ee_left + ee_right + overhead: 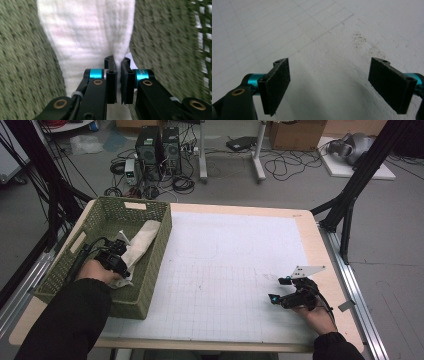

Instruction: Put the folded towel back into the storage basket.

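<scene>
So the surface (310,227) is mostly bare: a big white gridded mat (235,270) covers nearly all of it, with a strip of light wood showing around the border. The only real obstacle on it is the green woven basket (155,265) parked on the left side, its near wall close to the front edge of the surface. Its walls stand tall all round, so anything going in or out has to clear them from above.

Inside the basket there's a white cloth (142,242), lying lengthways with its far end leaning up against the right-hand wall, close to the rim. The left gripper (120,260) is down inside the basket at the near end of the cloth. In the left gripper view its fingers (111,83) are squeezed together on a pinched fold of the cloth (87,37), with just the thin fabric between the pads, and the green weave of the basket on both sides.

The right gripper (277,290) sits well apart from all that, low over the mat near the front right of the surface, pointing left. Its fingers (275,86) are wide apart with nothing between them, just bare mat and a few dark specks (362,41) ahead.

Loads of open room between basket and right hand, the whole middle of the mat. Beyond the far edge the floor has computer towers (160,150), tangled cables (287,165) and cardboard boxes (295,135), and black frame legs (352,195) stand off the right side.
</scene>
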The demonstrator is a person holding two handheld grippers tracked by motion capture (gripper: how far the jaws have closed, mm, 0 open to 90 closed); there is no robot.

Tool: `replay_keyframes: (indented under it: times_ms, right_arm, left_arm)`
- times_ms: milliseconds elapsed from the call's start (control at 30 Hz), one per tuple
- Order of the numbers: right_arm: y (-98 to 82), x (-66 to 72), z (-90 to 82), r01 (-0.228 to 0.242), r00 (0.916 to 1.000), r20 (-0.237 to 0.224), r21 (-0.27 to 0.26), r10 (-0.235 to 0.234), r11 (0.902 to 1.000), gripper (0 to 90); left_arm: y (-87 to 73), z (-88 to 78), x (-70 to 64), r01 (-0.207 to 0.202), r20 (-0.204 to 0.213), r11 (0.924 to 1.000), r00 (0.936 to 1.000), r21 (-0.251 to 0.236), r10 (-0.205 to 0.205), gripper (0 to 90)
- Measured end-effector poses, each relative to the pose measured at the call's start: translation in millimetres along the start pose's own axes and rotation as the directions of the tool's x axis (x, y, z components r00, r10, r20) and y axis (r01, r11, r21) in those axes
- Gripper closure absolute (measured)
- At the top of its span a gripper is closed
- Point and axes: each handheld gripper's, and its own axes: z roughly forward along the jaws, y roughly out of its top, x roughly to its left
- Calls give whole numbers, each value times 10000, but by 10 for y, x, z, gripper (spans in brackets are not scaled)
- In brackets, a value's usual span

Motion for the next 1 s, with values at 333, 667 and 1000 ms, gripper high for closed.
replay_keyframes:
  times_ms: [333, 667, 1000]
  right_arm:
    - [11, 15, 11, 68, 10000, -24, 14, -68, 10000, 168]
    - [14, 15, 19, 91, 10000, -16, 55, -91, 9999, 168]
    - [26, 28, 10, 103, 9999, -7, -43, -103, 9999, 168]
  left_arm:
    - [-25, -98, -30, 348, 1964, 9987, 9802, -376, -268, 611]
    - [1, 140, 44, 677, 991, 9934, 9934, -929, -584, 830]
    - [32, -59, 78, 532, 770, 9633, 9964, -2630, -340, 790]
